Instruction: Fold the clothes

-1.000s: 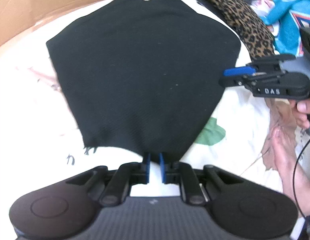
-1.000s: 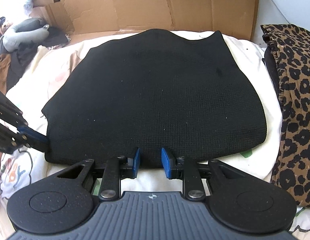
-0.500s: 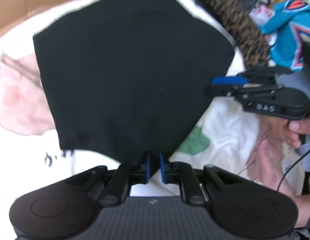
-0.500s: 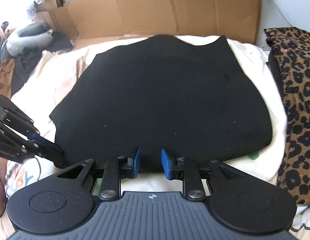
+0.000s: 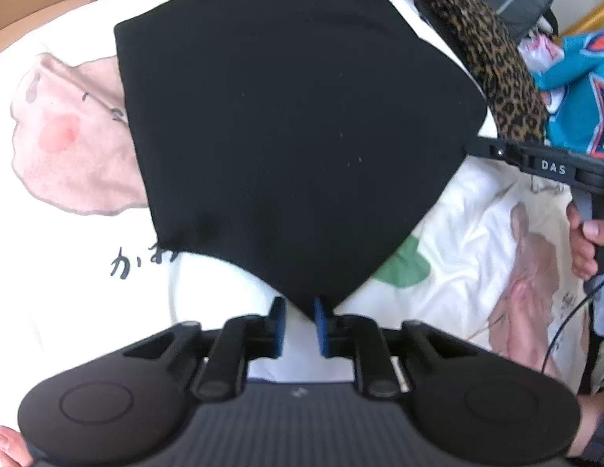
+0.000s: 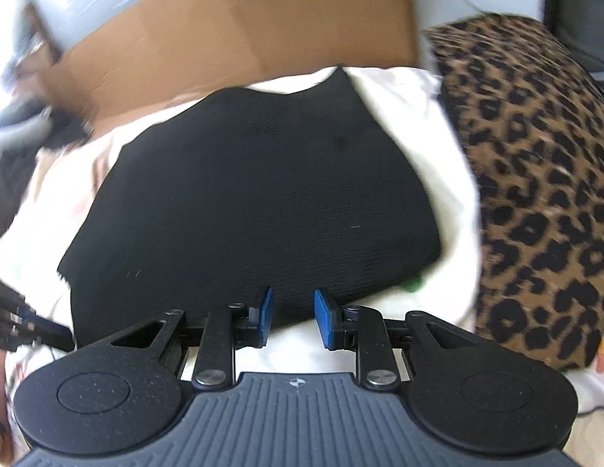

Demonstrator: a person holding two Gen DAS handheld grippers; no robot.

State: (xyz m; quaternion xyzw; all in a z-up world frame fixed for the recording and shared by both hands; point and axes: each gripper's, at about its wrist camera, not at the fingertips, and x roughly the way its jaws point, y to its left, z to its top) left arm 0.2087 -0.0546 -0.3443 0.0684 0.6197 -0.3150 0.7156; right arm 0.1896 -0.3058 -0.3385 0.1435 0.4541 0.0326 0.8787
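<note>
A black folded cloth (image 5: 294,136) lies flat on the white printed bedsheet (image 5: 68,292). Its near corner points between the blue pads of my left gripper (image 5: 300,323). The jaws are opening, and white sheet shows in the gap between them. In the right wrist view the same cloth (image 6: 263,202) fills the middle. My right gripper (image 6: 294,315) stands open at its near edge, the hem lying just between the fingertips. From the left wrist view, the right gripper (image 5: 473,148) reaches the cloth's right corner. The left gripper (image 6: 56,330) shows at the cloth's left corner.
A leopard-print garment (image 6: 535,179) lies along the right side of the bed. Brown cardboard (image 6: 243,27) stands behind the cloth. A teal garment (image 5: 574,89) is heaped at the far right. A person's hand (image 5: 586,241) holds the right gripper's handle.
The left gripper's pads have spread apart around the cloth corner. Both views have rolled and shifted sideways. The right gripper's tip now sits against the cloth's right corner.
</note>
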